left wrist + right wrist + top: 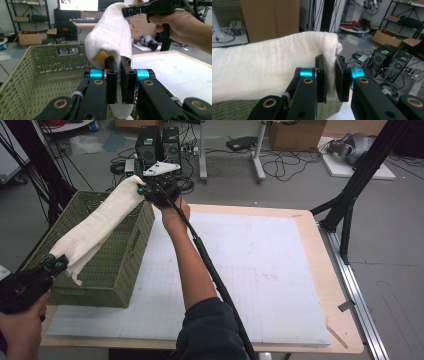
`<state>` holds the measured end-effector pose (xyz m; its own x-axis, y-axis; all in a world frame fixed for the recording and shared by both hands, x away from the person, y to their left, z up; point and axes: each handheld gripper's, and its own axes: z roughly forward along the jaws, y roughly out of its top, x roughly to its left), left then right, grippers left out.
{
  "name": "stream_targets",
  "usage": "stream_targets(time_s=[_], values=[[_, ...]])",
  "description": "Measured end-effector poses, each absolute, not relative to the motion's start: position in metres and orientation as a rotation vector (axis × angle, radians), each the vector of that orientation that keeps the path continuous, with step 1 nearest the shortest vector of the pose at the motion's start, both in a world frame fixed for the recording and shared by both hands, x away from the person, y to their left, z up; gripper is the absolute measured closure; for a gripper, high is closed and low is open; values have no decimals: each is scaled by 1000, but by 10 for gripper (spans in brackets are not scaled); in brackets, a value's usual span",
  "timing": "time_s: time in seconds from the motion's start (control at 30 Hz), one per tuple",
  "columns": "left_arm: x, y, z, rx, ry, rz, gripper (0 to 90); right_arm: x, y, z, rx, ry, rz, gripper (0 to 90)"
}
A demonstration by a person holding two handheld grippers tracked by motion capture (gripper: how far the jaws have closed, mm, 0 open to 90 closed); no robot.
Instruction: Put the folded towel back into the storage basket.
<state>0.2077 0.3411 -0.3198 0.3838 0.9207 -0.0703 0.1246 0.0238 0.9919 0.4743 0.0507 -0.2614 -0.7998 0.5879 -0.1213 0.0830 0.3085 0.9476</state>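
A person holds a cream towel (97,222) stretched above a green woven basket (122,262) at the worktop's (300,220) far left corner. The left tool (55,264) is clamped on the towel's near end, the right tool (142,189) on its far end. The cloth sags slightly between them, so it appears soft, light and limp. Gripping both ends looks the sound choice; a single hold would likely let it droop and bunch.
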Motion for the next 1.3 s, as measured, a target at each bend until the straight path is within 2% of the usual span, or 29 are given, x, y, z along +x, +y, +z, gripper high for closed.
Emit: stream_targets(time_s=[0.37, 0.63, 0.67, 0.7, 0.73, 0.77, 0.8, 0.93, 1.1, 1.27, 1.3], values=[[209, 354, -326, 1395, 1076, 808, 846, 485, 78, -271, 603, 2166, 1498, 816], [215, 359, -335, 1391, 1135, 800, 839, 496, 102, -294, 675, 2215, 1498, 810], [216, 359, -337, 1388, 1154, 793, 820, 497, 106, -297, 683, 2223, 1500, 787], [218, 359, -339, 1394, 1172, 775, 753, 499, 110, -301, 711, 2215, 1480, 684], [223, 359, -342, 1414, 1207, 747, 643, 500, 115, -305, 747, 2192, 1472, 534], [223, 359, -342, 1414, 1207, 747, 541, 501, 117, -308, 784, 2182, 1491, 483], [224, 358, -343, 1414, 1216, 745, 541, 501, 117, -308, 784, 2182, 1491, 483], [223, 358, -338, 1409, 1219, 786, 426, 500, 120, -312, 823, 2200, 1494, 449], [220, 357, -335, 1392, 1203, 797, 402, 494, 110, -305, 795, 2199, 1492, 427], [221, 353, -335, 1389, 1166, 793, 324, 483, 97, -301, 740, 2231, 1495, 369], [222, 351, -334, 1384, 1159, 788, 267, 478, 90, -300, 721, 2240, 1497, 340]])
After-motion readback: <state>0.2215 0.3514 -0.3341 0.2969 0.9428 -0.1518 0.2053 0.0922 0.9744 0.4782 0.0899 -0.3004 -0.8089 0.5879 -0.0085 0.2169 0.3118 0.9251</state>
